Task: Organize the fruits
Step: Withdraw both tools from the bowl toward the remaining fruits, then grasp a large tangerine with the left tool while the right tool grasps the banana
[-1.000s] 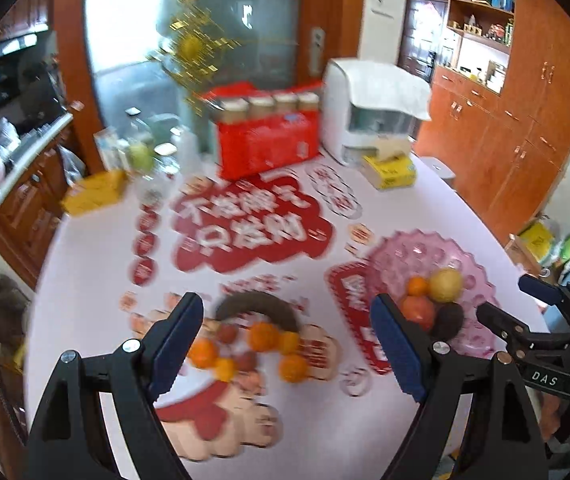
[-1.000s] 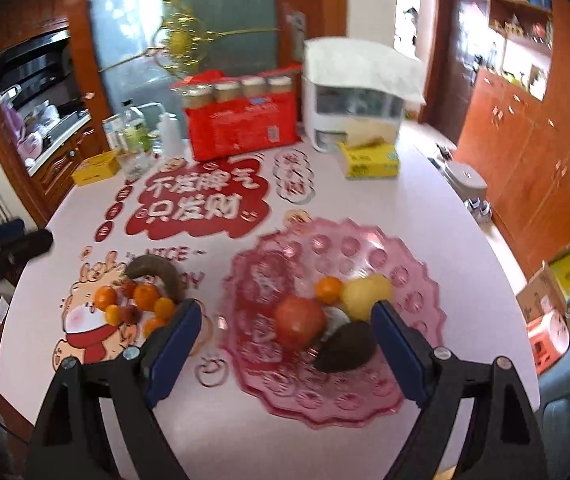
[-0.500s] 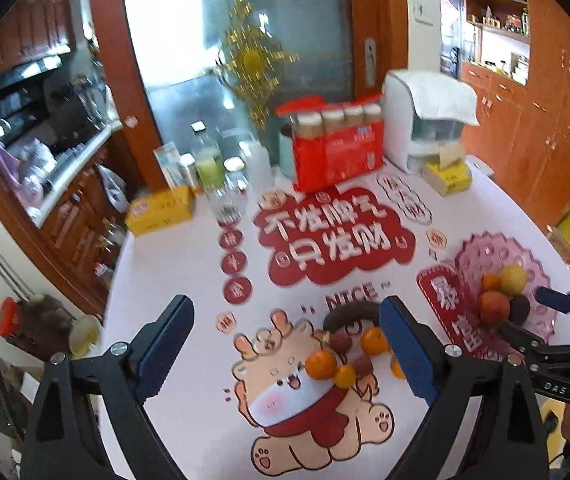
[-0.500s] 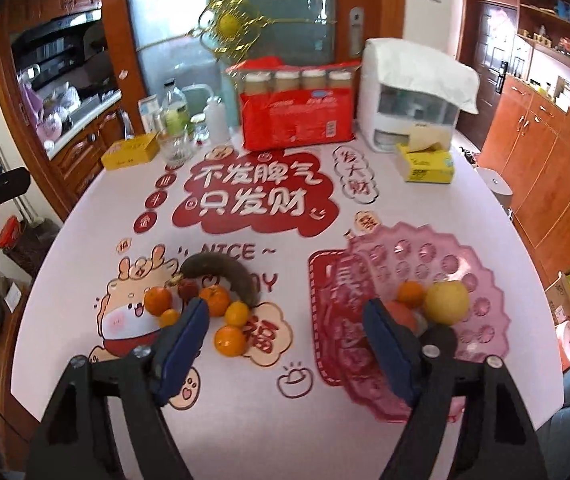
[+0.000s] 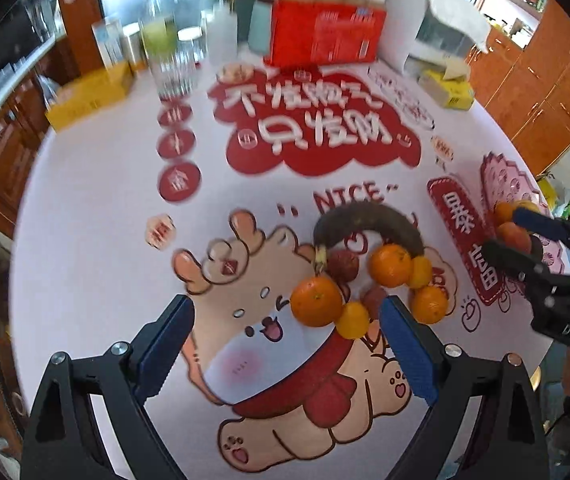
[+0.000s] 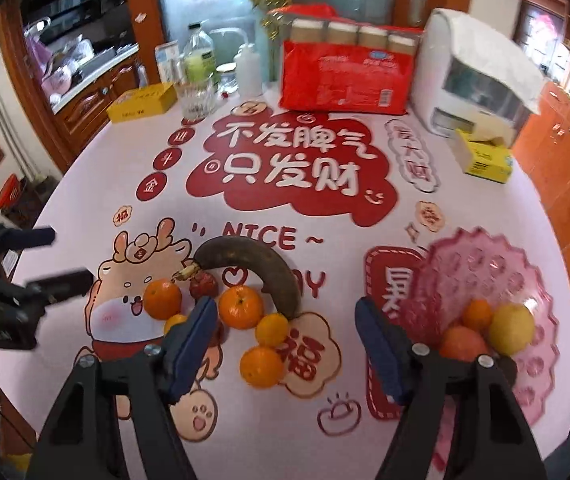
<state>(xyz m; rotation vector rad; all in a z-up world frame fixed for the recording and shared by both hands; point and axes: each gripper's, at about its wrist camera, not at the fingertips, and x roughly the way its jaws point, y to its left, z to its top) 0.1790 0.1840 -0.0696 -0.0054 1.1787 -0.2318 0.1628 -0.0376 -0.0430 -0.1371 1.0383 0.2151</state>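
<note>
Two hand-held grippers over my worktop [image 6: 85, 184]: left hand-held gripper [image 5: 285, 344] released wide, nothing gripped, w/ loose round orange mandarins [image 5: 316, 301] and a blackened curved banana [image 5: 369, 220] just ahead on the printed cloth. Right hand-held gripper [image 6: 285, 332] closing but empty, small mandarins [image 6: 261, 366] between its jaws; pink scalloped plastic fruit plate [image 6: 497, 264] beside it holds more fruit.

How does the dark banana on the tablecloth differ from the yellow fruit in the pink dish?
The banana is long, curved and almost black; the yellow fruit is round and bright yellow. The banana lies on the printed tablecloth with oranges and small red fruits around it; the yellow fruit sits in the pink dish against two orange fruits. Neither is gripped by a gripper.
</note>
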